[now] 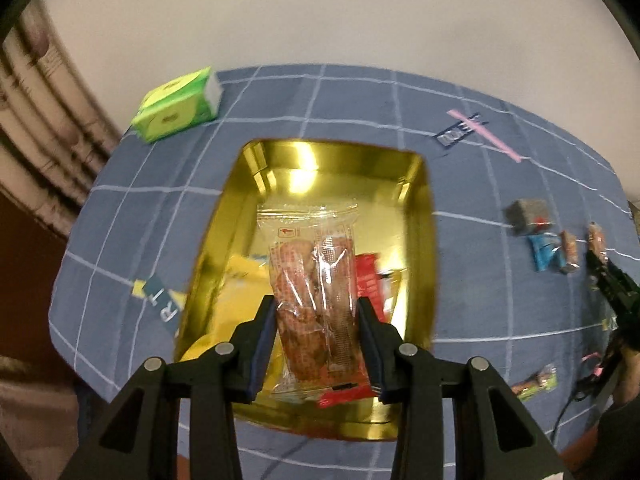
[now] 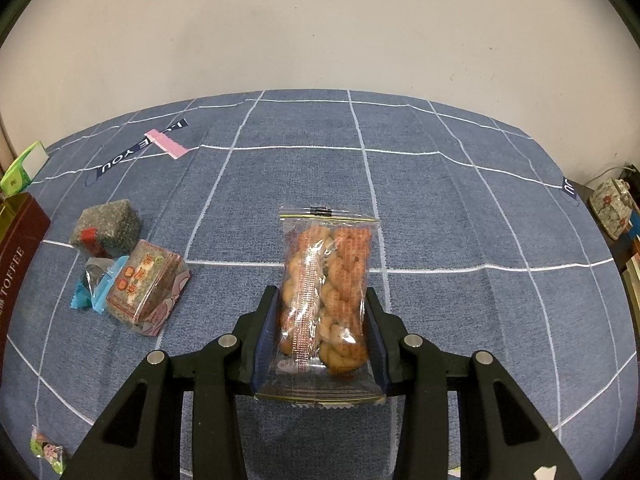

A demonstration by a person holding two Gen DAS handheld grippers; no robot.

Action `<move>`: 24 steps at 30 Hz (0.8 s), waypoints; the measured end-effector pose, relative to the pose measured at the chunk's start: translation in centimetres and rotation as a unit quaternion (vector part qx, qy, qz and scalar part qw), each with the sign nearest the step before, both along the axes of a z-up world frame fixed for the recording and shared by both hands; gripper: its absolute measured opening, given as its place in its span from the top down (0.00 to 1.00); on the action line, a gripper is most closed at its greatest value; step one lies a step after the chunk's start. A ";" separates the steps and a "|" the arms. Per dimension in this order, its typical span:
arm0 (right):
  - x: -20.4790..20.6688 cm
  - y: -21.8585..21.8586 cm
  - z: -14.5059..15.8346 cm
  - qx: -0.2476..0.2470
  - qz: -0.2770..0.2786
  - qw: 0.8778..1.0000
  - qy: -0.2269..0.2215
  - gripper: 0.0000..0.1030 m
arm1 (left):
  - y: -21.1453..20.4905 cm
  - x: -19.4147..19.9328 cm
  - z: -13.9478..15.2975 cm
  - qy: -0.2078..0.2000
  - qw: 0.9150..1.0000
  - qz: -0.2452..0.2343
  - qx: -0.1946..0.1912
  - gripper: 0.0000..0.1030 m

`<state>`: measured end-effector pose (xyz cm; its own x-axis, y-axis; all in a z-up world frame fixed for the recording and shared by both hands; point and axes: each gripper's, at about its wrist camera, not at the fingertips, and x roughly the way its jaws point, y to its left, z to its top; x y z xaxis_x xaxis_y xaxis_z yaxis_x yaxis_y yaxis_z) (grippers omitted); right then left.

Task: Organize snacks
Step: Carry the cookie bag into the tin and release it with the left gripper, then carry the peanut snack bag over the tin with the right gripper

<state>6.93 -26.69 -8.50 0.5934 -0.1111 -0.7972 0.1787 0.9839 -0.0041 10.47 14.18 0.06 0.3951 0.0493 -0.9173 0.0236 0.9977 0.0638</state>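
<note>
Fingers of both grippers (left over gold tin) pinch clear snack packets.

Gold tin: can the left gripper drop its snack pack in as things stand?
Probably yes. The left gripper, shut on its clear snack pack, hangs over the open gold tin. No lid covers it; the yellow and red packets inside leave room.

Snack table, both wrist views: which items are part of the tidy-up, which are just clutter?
Job:
- gold tin
- twisted-cracker pack in left gripper
- twisted-cracker pack in right gripper
- loose snacks: grey block, blue candy, boxed cake

Lying about:
- green tissue pack
- pink strip
- checked tablecloth
</note>
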 end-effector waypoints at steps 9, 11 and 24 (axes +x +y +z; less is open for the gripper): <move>0.0 0.0 0.0 0.000 0.000 1.000 0.000 0.64 | 2.9 -0.4 -1.5 0.020 1.000 0.012 0.013 0.61; 0.0 0.0 0.0 -0.001 0.000 1.000 0.000 0.64 | 3.3 -0.4 -1.7 0.023 1.000 0.009 0.013 0.61; 0.0 0.0 0.0 0.001 0.000 1.000 0.000 0.63 | 4.4 -0.8 -3.2 0.041 0.999 0.000 0.030 0.61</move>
